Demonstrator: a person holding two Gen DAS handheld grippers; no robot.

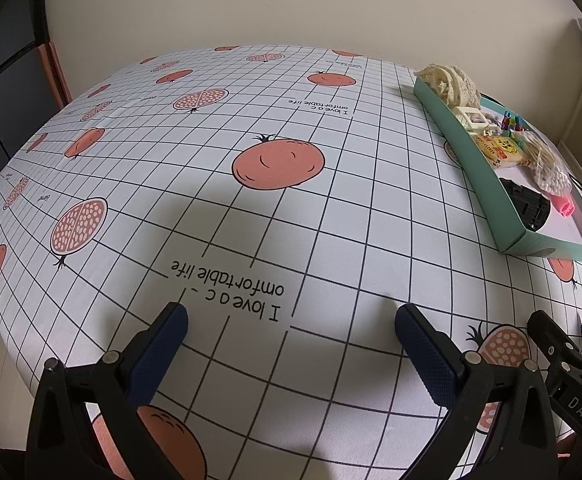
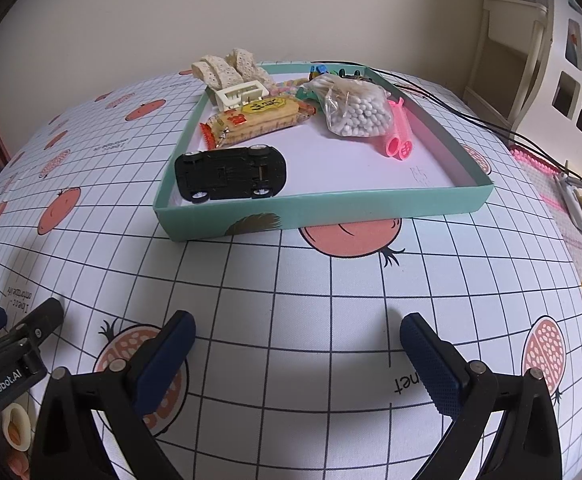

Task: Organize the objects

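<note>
A shallow teal box sits on the gridded pomegranate tablecloth. Inside lie an overturned black toy car, a biscuit packet, a clear bag of white beads, pink hair rollers, a white plastic clip, cream lace ribbon and small coloured bits at the back. My right gripper hovers open over bare cloth in front of the box. My left gripper is open too, empty, left of the box.
Black cables trail off the box's far right corner. A pink knitted mat with small items lies at the table's right edge. White shelving stands by the wall. Bare cloth stretches left of the box.
</note>
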